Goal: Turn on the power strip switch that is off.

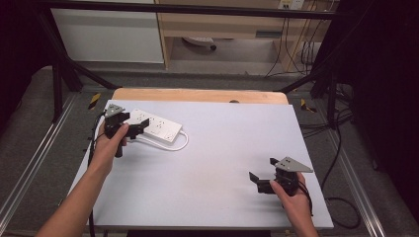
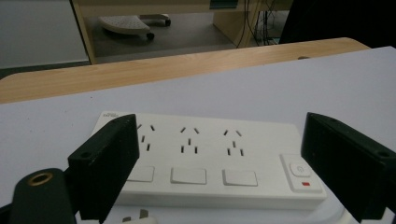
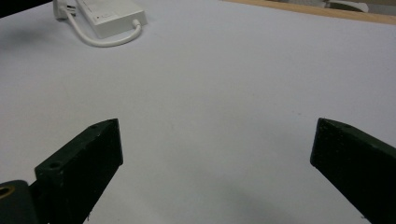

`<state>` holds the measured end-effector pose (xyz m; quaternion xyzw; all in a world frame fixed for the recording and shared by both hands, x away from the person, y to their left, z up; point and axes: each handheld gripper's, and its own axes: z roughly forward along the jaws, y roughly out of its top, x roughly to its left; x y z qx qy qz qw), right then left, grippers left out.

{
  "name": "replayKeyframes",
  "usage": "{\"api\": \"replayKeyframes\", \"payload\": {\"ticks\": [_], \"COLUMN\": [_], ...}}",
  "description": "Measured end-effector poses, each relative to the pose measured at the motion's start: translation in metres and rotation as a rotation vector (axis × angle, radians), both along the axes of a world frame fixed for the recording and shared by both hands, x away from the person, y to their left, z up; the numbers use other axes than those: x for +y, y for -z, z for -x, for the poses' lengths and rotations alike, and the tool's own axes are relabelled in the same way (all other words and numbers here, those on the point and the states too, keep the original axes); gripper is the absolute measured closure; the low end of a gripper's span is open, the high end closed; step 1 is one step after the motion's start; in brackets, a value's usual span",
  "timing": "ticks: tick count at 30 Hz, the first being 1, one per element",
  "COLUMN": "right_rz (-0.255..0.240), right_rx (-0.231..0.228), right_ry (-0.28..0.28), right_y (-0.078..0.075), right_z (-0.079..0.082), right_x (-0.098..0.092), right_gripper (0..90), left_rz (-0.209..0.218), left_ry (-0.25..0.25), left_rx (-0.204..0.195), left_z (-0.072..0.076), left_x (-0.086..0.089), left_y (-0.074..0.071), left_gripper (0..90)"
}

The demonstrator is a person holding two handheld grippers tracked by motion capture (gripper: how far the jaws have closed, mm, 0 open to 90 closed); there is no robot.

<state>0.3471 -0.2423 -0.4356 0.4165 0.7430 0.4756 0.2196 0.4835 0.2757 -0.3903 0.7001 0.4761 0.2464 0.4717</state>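
Bench: flat pale-grey bench (image 1: 217,163) with a light wooden strip along its far edge.

Power strip: white rectangular plastic power strip (image 1: 154,125) lying flat at the far left of the bench, long side running at a slant. The left gripper view shows three socket groups (image 2: 189,141), three white rocker switches (image 2: 188,175) in a row below them, and a separate button with a small red mark (image 2: 300,173) at one end.

Cord: white cord (image 1: 179,143) leaves the strip's end and loops back along its near side (a white plug (image 2: 135,215) lies just in front of the strip, partly cut off at the frame edge).

Left claw: black two-jaw left claw (image 1: 132,128), held in the person's left hand (image 1: 109,145), jaws wide apart and empty. It points at the strip's near long edge; the jaws frame the strip, though I cannot tell if they touch it.

Right claw: black two-jaw right claw (image 1: 260,180), held in the right hand (image 1: 292,196) near the bench's front right, jaws spread wide, nothing between them. It sits low over bare bench surface, well apart from the strip.

Background: grey floor, black frame legs, dark cables to the right.
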Motion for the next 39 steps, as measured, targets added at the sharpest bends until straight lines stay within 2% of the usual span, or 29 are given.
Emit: {"api": "replayKeyframes", "payload": {"ticks": [2, 15, 23, 28, 39], "right_rz": [0.001, 0.006, 0.012, 0.012, 0.014], "right_rx": [0.003, 0.007, 0.008, 0.009, 0.011], "right_ry": [0.000, 0.004, 0.005, 0.005, 0.007], "right_y": [0.000, 0.001, 0.002, 0.002, 0.002], "right_z": [0.000, 0.000, 0.000, 0.000, 0.000], "right_x": [0.000, 0.001, 0.001, 0.001, 0.001], "right_gripper": [2.7, 2.8, 2.7, 2.7, 2.7], "left_rz": [-0.005, 0.042, 0.040, 0.055, 0.067], "left_ry": [0.007, 0.021, 0.028, 0.036, 0.062], "left_rx": [0.000, -0.025, -0.043, -0.041, -0.035], "left_z": [0.006, 0.054, 0.083, 0.099, 0.133], "left_x": [0.001, 0.015, 0.025, 0.032, 0.043], "left_y": [-0.001, -0.002, 0.002, 0.003, 0.007], "left_gripper": [11.0, 10.3, 9.1, 5.5, 5.9]}}
